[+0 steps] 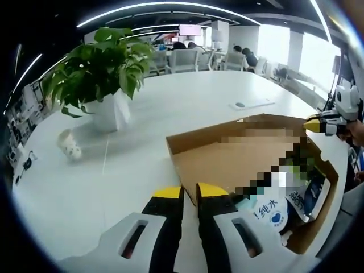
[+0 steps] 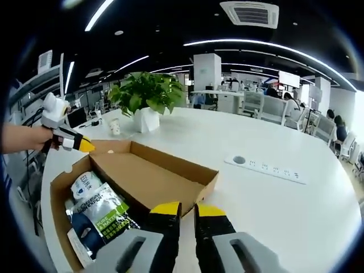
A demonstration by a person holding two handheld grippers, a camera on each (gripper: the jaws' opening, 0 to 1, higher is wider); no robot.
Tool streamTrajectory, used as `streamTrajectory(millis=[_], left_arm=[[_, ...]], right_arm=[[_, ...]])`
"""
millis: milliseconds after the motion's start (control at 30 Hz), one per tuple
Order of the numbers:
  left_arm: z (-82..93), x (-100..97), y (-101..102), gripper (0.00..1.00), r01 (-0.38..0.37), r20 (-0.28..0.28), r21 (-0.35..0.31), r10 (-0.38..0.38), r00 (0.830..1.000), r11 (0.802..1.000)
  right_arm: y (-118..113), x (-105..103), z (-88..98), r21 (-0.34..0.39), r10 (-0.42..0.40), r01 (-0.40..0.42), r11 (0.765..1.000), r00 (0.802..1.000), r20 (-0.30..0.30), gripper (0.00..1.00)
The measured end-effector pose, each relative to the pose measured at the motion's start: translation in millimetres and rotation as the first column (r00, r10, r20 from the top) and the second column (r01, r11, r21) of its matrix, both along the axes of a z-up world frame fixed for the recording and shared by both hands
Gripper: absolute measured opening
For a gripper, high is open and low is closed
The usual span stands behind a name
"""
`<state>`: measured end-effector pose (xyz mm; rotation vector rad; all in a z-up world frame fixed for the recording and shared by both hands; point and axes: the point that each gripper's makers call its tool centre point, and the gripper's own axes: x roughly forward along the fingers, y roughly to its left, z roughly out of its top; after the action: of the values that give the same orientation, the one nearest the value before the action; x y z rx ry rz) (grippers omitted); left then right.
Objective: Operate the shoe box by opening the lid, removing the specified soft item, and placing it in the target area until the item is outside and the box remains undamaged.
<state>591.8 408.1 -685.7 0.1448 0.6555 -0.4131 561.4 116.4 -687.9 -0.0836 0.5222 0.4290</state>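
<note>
Your white table (image 2: 273, 199) carries the shoe box (image 2: 170, 170), lid open, soft packets (image 2: 99, 213) inside at its near left end. Potted plant (image 2: 147, 99) stands far. Both your grippers, left (image 1: 189, 191) and right (image 2: 187, 209), are clenched, empty.

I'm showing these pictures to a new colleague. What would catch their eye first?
Probably the open cardboard box on the white table, with soft packs lying in its near end. Next, the leafy plant in a white pot behind the box. Then the yellow-tipped tongs: the right tongs at the box's near wall, the left tongs at its far edge.
</note>
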Motion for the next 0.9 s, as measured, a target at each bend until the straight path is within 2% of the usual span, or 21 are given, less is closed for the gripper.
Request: streamTrajectory(millis=[133, 433, 900], left_arm=[[7.2, -2.8, 0, 0.09, 0.001, 0.013, -0.003, -0.001, 1.000, 1.000], [17.9, -20.1, -2, 0.15, 0.009, 0.024, -0.001, -0.009, 1.000, 1.000], [29.5, -58.0, -23, 0.20, 0.054, 0.019, -0.004, -0.054, 0.998, 0.999]], right_arm=[[4, 0, 8.1, -0.008, 0.021, -0.020, 1.000, 0.999, 0.032, 0.16], [10, -10, 14.2, -0.034, 0.070, -0.068, 0.997, 0.996, 0.047, 0.26], [18, -29, 27.0, -0.068, 0.148, -0.144, 0.987, 0.987, 0.067, 0.41]])
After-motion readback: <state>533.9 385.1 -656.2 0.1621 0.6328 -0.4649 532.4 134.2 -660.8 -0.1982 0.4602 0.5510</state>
